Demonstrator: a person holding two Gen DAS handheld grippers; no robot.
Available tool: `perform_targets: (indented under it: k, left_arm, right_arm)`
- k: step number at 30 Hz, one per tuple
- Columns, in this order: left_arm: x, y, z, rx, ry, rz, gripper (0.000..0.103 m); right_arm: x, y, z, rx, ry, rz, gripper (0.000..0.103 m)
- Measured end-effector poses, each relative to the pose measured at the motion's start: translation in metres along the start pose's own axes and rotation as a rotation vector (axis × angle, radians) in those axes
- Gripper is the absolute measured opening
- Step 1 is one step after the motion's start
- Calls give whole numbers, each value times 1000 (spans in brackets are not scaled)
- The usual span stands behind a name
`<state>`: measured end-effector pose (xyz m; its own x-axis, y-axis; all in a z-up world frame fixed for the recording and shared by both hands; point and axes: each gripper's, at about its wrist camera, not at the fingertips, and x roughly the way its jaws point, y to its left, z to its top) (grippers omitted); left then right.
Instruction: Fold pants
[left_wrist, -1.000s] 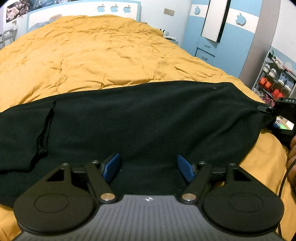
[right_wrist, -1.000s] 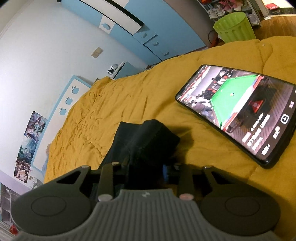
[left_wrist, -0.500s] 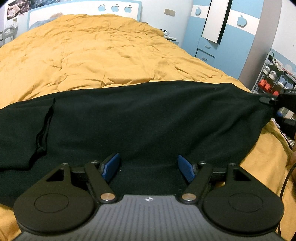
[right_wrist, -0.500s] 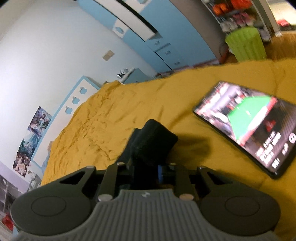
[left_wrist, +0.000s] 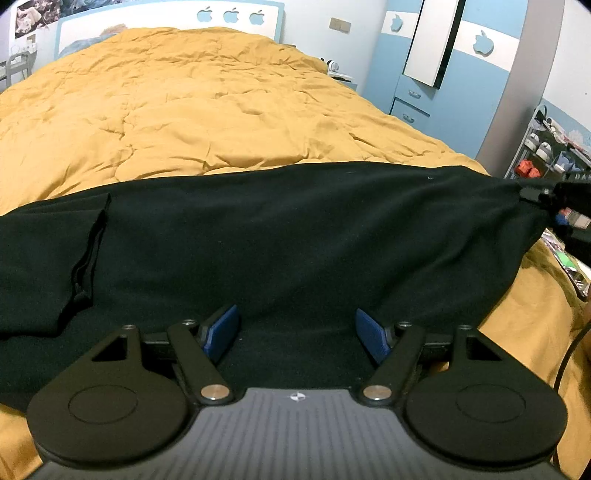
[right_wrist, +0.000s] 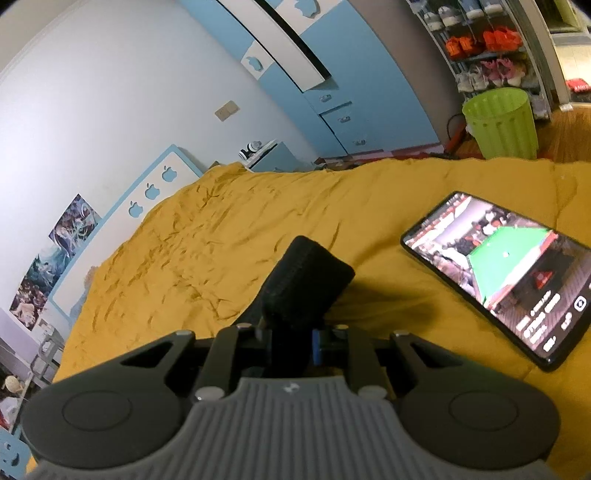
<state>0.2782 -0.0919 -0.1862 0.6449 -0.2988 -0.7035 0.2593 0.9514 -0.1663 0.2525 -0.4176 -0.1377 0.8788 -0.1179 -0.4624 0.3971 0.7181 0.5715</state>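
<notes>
Black pants (left_wrist: 295, 240) lie spread sideways across the yellow bedcover (left_wrist: 221, 110). My left gripper (left_wrist: 295, 330) hovers over their near edge, open, its blue pads (left_wrist: 221, 328) wide apart with nothing pinched. At the far right, my right gripper (left_wrist: 546, 194) holds the end of the pants up off the bed. In the right wrist view its jaws are still closing on a bunched black cuff (right_wrist: 306, 284), which sticks out past the right gripper (right_wrist: 291, 339) and is pressed between the pads.
A phone (right_wrist: 498, 273) with a lit screen lies on the bedcover to the right of the held cuff. A green bin (right_wrist: 498, 122) and a shoe rack (right_wrist: 487, 48) stand beyond the bed. Blue wardrobe (left_wrist: 443, 74) at the back right.
My right gripper has tightened on the cuff, risen and rolled, lifting the right end of the pants off the bed. The left gripper has stayed put.
</notes>
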Motion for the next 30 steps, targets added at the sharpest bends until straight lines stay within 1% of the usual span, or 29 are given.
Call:
perform_targets:
  k: [2,3,5,7,8,9,11,13,15,17,18,20,21,22,23,26,29,30]
  left_arm:
    - [-1,1,0,-6,-1,-4,84]
    - [-2,2,0,-12,-2,-9,84]
    - [-9,9,1,-59,-23,-44,80]
    - [-20,22,3,-141,-52,-98,76]
    - [-28,33,4,-205,-69,-132,75]
    - [-34,42,5,-251,-86,-150,75]
    - [-49,61,7,-321,-121,-163,76]
    - [-59,78,7,-376,-136,-158,76]
    - [-68,96,7,-428,-143,-158,77]
    - [-73,108,6,-450,-156,-145,77]
    - [-74,111,6,-460,-156,-140,77]
    - [-72,116,4,-481,-144,-145,77]
    - [-72,116,3,-485,-140,-150,77]
    - [-71,115,3,-483,-136,-155,77]
    - [-70,114,2,-475,-132,-161,77]
    - [-65,108,3,-457,-111,-177,78]
    - [-57,98,3,-452,-79,-213,82]
    - [-54,95,4,-453,-70,-224,82]
  right_arm:
    - [-3,18,1,-90,-33,17,13]
    - [-5,31,0,-151,-52,37,13]
    - [-9,55,-3,-267,-78,92,13]
    - [-13,79,-11,-397,-98,154,13]
    - [-16,92,-17,-471,-104,192,13]
    - [-18,103,-24,-536,-107,233,13]
    - [-24,124,-42,-677,-106,324,12]
    - [-30,139,-64,-809,-94,403,12]
    - [-34,153,-93,-958,-62,468,12]
    - [-31,163,-127,-1110,22,508,13]
    - [-26,166,-144,-1174,81,519,13]
    - [-15,168,-177,-1299,236,505,24]
    - [-15,167,-189,-1353,263,496,27]
    - [-19,166,-195,-1395,245,492,29]
    - [-23,167,-195,-1400,241,494,31]
    - [-28,162,-172,-1280,323,549,36]
    - [-33,150,-149,-1201,358,594,36]
    - [-35,145,-143,-1182,348,594,37]
